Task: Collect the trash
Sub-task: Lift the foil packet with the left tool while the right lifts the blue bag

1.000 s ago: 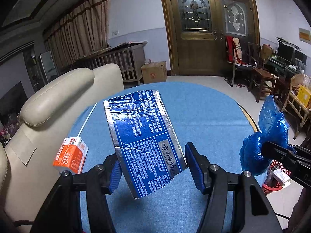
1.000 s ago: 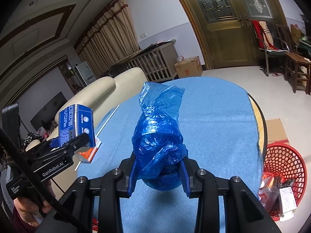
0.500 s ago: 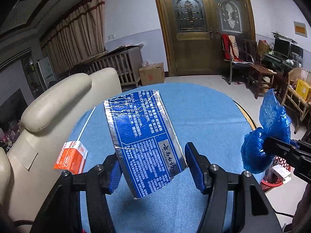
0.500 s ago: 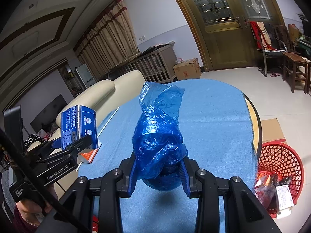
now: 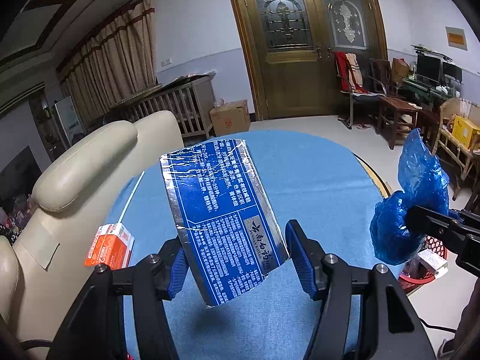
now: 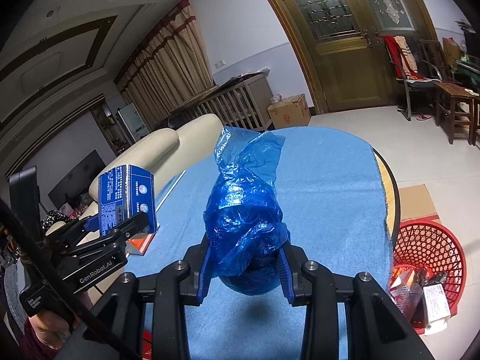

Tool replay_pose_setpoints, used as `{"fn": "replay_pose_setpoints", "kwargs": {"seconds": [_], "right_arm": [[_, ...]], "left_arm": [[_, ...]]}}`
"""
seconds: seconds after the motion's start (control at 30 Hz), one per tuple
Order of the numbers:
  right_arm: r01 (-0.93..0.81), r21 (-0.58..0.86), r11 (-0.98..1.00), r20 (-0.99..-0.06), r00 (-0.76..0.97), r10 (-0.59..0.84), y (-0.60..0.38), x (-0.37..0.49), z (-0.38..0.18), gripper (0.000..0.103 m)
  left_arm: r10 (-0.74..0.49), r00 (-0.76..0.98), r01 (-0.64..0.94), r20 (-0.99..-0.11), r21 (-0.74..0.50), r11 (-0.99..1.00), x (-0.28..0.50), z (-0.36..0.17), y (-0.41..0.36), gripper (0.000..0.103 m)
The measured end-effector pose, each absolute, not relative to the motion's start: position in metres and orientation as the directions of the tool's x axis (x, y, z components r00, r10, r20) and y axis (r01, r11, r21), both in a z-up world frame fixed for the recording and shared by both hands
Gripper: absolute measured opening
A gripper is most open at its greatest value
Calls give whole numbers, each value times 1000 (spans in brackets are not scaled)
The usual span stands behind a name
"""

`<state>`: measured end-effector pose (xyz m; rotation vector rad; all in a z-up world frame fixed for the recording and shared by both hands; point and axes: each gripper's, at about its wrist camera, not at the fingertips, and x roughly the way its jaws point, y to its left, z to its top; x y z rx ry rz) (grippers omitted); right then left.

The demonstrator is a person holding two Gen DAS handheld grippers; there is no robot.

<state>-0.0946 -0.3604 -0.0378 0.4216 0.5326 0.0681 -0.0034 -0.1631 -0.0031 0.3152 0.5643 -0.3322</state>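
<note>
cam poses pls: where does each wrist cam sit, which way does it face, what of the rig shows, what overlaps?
Left wrist: behind the left gripper, facing across the blue tablecloth to the door; its fingers pinch a blue box; the right gripper enters at right.
Right wrist: behind the right gripper clamping a blue plastic bag, facing likewise; the left gripper shows at left.
Shared: tablecloth, box, bag, red basket.

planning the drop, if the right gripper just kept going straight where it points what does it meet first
Probably the round table's blue cloth: the right gripper, shut on the crumpled blue plastic bag, aims across it. The red mesh basket sits off to its right, below table level. Depth is unclear.
</note>
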Motion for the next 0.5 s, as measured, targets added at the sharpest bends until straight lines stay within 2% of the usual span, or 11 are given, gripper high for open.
{"fn": "replay_pose_setpoints", "kwargs": {"seconds": [0.5], "right_arm": [[63, 422, 905, -473, 866, 160, -366, -104, -34, 39]], "left_arm": [[-231, 789, 419, -570, 222, 881, -9, -4, -173, 63]]}}
